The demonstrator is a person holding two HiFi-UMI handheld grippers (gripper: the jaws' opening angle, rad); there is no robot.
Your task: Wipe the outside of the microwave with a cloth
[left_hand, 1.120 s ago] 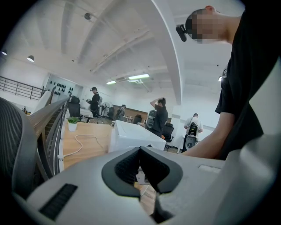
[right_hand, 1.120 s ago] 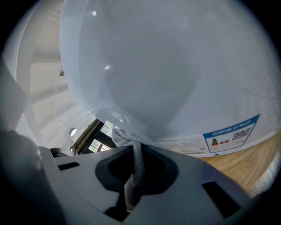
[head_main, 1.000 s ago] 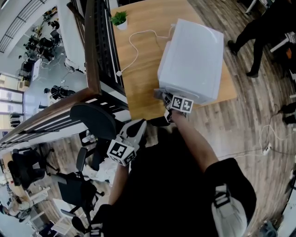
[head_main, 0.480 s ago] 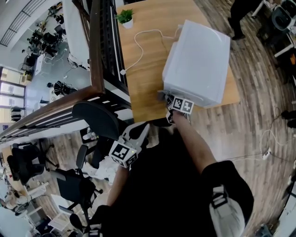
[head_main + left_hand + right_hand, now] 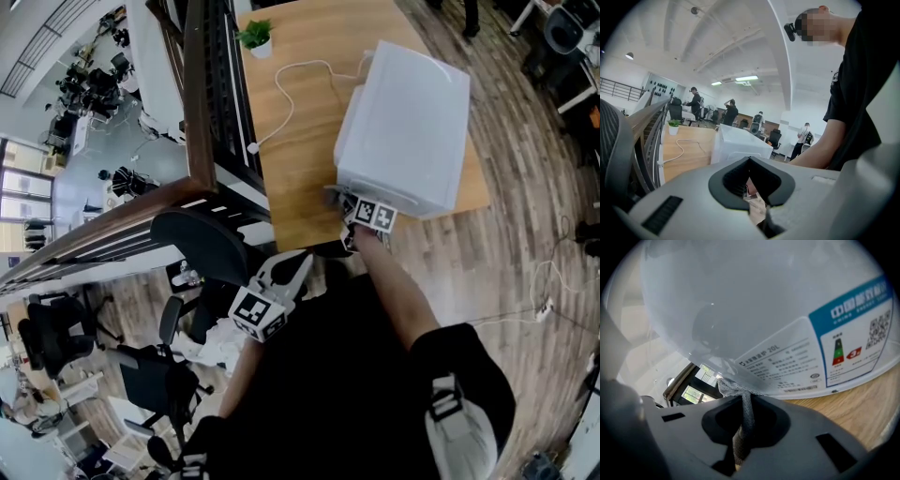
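The microwave [image 5: 403,131] stands on the wooden counter [image 5: 300,169], near its front corner. In the head view only its white top and one side show, and its near lower edge is covered by the marker cube of the right tongs [image 5: 345,199].

The right tongs are clenched on a grey cloth [image 5: 740,397]. The right gripper view shows the cloth bunched between the jaws, with its upper end pressed flat against the microwave's white side just under a printed label [image 5: 787,366]. The lower part of the cloth disappears into the dark slot between the jaws, so how far it hangs cannot be made out. In the head view only a small grey scrap shows beside the cube. A blue energy sticker [image 5: 855,333] is cut off at the right edge of the right gripper view.

The left tongs [image 5: 298,264] hang well apart from the microwave, off the counter and in front of the person's black shirt. Their jaws are closed together with nothing between them. Their grey body fills the lower half of the left gripper view and hides the microwave's base.

A white cable [image 5: 281,94] trails across the counter toward a small potted plant [image 5: 255,36] at the far end.
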